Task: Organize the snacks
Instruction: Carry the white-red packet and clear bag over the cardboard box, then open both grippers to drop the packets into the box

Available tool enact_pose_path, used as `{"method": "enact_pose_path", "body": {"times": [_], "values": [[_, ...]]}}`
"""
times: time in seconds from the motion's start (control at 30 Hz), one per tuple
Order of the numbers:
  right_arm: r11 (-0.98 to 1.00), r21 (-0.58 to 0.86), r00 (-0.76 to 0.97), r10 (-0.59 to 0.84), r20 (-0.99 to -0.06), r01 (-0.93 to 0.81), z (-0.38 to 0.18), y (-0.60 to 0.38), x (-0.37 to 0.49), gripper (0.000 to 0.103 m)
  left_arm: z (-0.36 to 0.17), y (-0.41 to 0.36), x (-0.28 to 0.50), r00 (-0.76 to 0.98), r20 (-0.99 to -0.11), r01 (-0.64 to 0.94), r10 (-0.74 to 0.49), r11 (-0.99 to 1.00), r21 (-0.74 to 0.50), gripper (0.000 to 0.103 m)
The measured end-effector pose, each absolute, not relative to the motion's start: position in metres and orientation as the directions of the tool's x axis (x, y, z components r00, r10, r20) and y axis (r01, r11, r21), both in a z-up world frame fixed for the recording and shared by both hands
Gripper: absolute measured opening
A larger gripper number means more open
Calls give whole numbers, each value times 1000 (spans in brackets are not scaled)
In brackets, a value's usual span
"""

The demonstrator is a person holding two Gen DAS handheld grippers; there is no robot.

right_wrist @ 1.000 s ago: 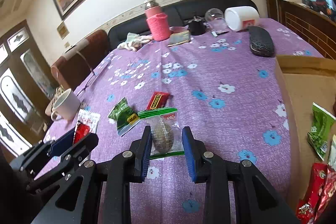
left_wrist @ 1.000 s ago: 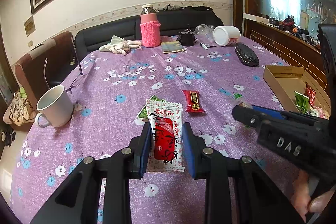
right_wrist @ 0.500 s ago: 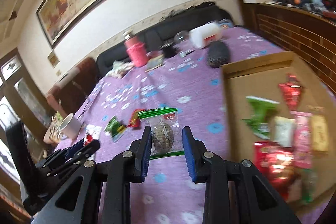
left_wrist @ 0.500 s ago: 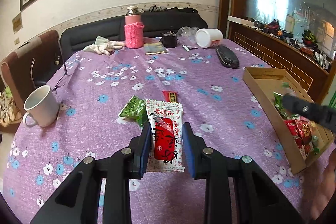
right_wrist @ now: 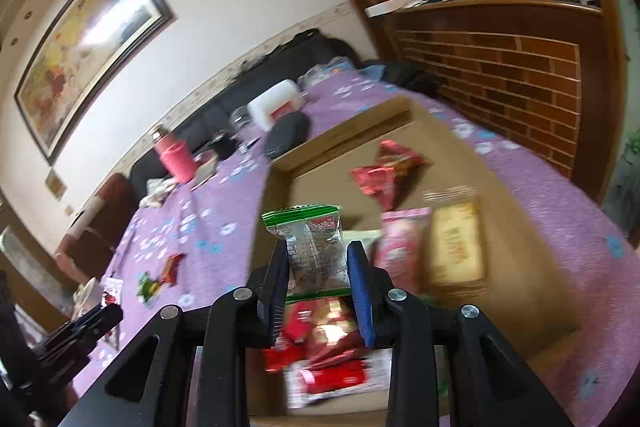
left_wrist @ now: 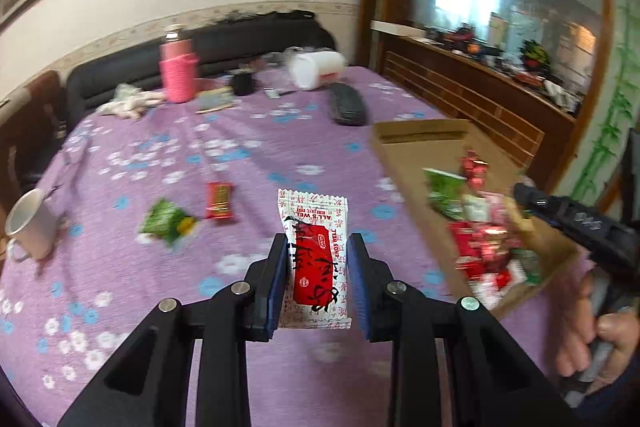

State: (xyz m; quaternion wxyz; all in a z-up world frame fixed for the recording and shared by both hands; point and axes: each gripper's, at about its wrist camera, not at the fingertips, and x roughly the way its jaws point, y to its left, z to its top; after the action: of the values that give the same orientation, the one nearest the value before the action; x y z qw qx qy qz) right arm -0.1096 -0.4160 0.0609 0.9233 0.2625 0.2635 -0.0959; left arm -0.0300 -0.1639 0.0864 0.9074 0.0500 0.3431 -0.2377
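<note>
Both hands have swung right toward the cardboard box (right_wrist: pixel 352 131); my right gripper (right_wrist: pixel 318 267), clamped on the clear green-edged snack pack (right_wrist: pixel 314 251), now hangs over the box's snacks instead of the purple tablecloth (left_wrist: pixel 248 155); drop is next, I'd say; left gripper (left_wrist: pixel 317 271) pinches the red-and-white snack packet (left_wrist: pixel 314 255), trailing, short of the box; green packet (left_wrist: pixel 168 225) and red bar (left_wrist: pixel 219 201) remain on the cloth.

The packets in the cardboard box (right_wrist: pixel 516 311), beneath and right of the jaws, are smeared by motion blur; its near end is hidden behind them.
</note>
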Motion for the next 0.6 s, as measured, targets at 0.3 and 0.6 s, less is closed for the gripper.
{"method": "enact_pose_path", "body": {"times": [0.3,0.6], "values": [[798,426,811,-130,-570,427,41,-445,-117,31,87,-256,-43,478,-682,640,-553,751,-160,28],[780,472,825,-98,-556,410,36,-449,-119,31,55,-319,-46,388,-743,697,-545,702,-151,28]]}}
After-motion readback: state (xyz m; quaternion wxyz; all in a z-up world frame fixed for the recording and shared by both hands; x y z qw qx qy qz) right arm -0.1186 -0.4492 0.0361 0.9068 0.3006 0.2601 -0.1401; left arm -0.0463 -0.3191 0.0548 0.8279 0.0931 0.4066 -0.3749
